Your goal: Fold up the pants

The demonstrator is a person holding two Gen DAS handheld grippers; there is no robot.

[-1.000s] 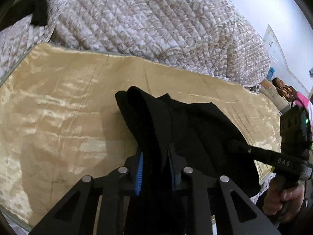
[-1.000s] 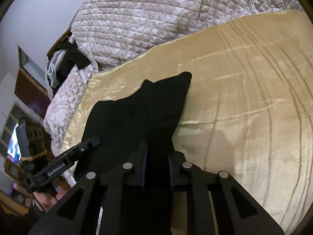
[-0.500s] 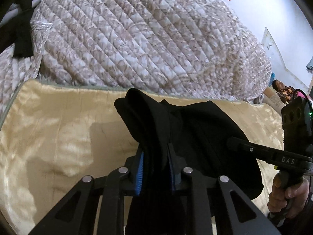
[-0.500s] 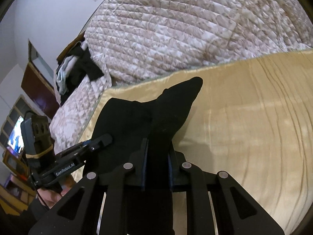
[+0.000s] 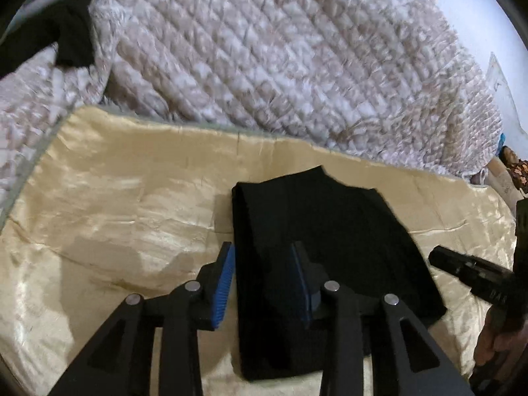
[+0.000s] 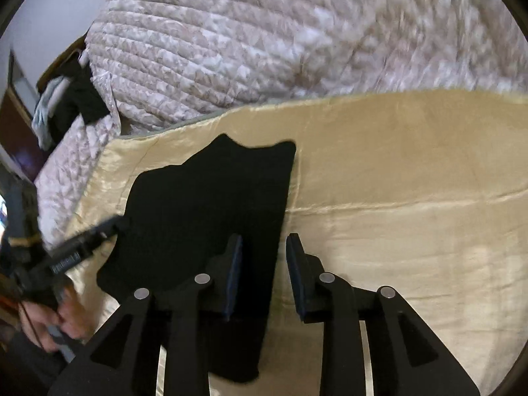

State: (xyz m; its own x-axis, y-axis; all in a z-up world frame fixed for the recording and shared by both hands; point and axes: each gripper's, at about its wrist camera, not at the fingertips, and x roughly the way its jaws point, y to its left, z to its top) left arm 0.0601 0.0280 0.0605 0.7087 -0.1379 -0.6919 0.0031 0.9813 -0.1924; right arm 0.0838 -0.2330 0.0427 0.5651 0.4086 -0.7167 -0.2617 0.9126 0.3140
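The pants (image 5: 316, 247) lay as a compact black stack, more than one layer deep at the left edge, flat on the gold sheet (image 5: 115, 204), so the folding looked finished or very nearly so. What seemed left, at most, was squaring the uneven far edge, where one corner stood proud of the rest, and drawing both tools away. Whether another fold was wanted could not be judged from the stack alone.

On the left, the left gripper (image 5: 264, 280) had its jaws apart and held nothing. Its blue-padded left finger stood just outside the left edge of the pants, over bare sheet; its right finger hung over the black cloth, so that edge ran up between the two. Whether the fingers touched the fabric could not be told.

On the right, the right gripper (image 6: 264, 267) was likewise spread and empty. Its left finger stood over the pants (image 6: 211, 211), its right finger over the sheet (image 6: 396, 181), and the right edge of the stack passed between them.

Behind the sheet a quilt (image 5: 280, 59) was heaped, well apart from the pants.
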